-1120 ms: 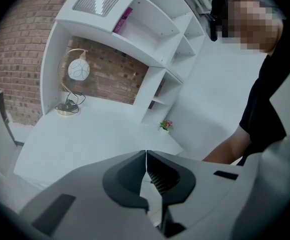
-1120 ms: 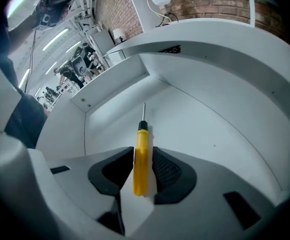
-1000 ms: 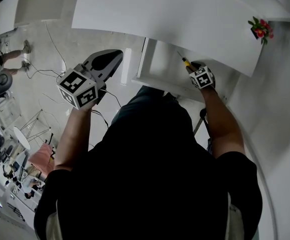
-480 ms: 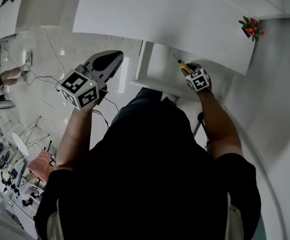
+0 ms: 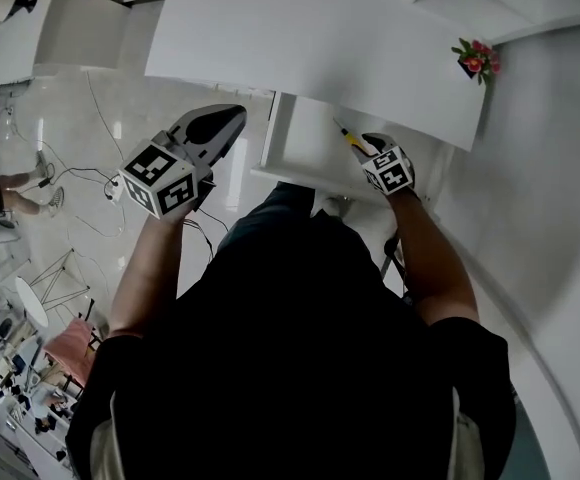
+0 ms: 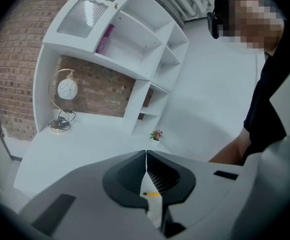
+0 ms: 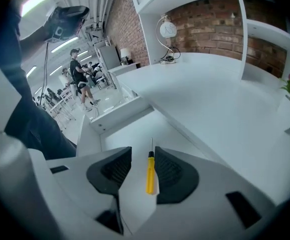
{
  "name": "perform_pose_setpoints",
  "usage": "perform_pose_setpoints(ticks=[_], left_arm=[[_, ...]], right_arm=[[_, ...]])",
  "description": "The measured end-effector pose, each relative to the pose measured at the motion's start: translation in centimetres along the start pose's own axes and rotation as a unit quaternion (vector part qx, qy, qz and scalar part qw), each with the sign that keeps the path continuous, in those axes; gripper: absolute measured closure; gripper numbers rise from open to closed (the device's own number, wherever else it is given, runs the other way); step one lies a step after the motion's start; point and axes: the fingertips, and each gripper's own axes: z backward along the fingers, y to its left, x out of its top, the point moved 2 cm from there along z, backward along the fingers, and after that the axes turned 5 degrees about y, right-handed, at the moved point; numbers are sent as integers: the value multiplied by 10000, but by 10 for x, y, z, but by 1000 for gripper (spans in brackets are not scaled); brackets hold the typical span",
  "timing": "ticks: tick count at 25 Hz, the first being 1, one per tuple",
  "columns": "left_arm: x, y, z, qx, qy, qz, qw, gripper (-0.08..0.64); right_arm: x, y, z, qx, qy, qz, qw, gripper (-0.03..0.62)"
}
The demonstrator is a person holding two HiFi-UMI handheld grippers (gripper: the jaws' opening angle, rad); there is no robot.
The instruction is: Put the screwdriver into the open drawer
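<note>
The yellow-handled screwdriver (image 7: 150, 176) lies between the jaws of my right gripper (image 7: 143, 151), close to the right-hand jaw, with its thin shaft pointing forward. The jaws stand wider apart than the handle, so the gripper is open. White floor of the open drawer (image 7: 130, 129) shows right beneath it. In the head view the right gripper (image 5: 365, 146) is over the drawer (image 5: 295, 148), and the screwdriver (image 5: 348, 137) pokes out ahead of it. My left gripper (image 5: 222, 120) hangs left of the drawer over the floor, its jaws (image 6: 146, 153) shut on nothing.
The white desk top (image 5: 300, 38) overhangs the back of the drawer. A small flower pot (image 5: 473, 58) stands at its right end, and a globe lamp (image 7: 168, 31) stands at the brick wall. Cables lie on the floor (image 5: 100, 148) to the left. People (image 7: 80, 74) stand far off.
The right gripper and the screwdriver have shifted a little to the left over the drawer. The left gripper has stayed almost where it was.
</note>
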Motion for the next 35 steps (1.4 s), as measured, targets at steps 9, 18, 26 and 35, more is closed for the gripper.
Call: perform_pose_setpoints(ticks=[9, 18, 26, 35], left_arm=[[23, -30, 12, -61, -219, -242, 9994, 537], [42, -62, 25, -193, -395, -457, 9980, 537], [44, -87, 31, -319, -430, -554, 9970, 537], [46, -117, 34, -485, -417, -721, 9953, 537]], right_arm=[[13, 4, 63, -215, -418, -136, 9988, 442], [28, 10, 129, -498, -918, -383, 9938, 442], [33, 15, 189, -930, -1290, -527, 9859, 443], [20, 18, 244, -1414, -1370, -987, 9755, 456]])
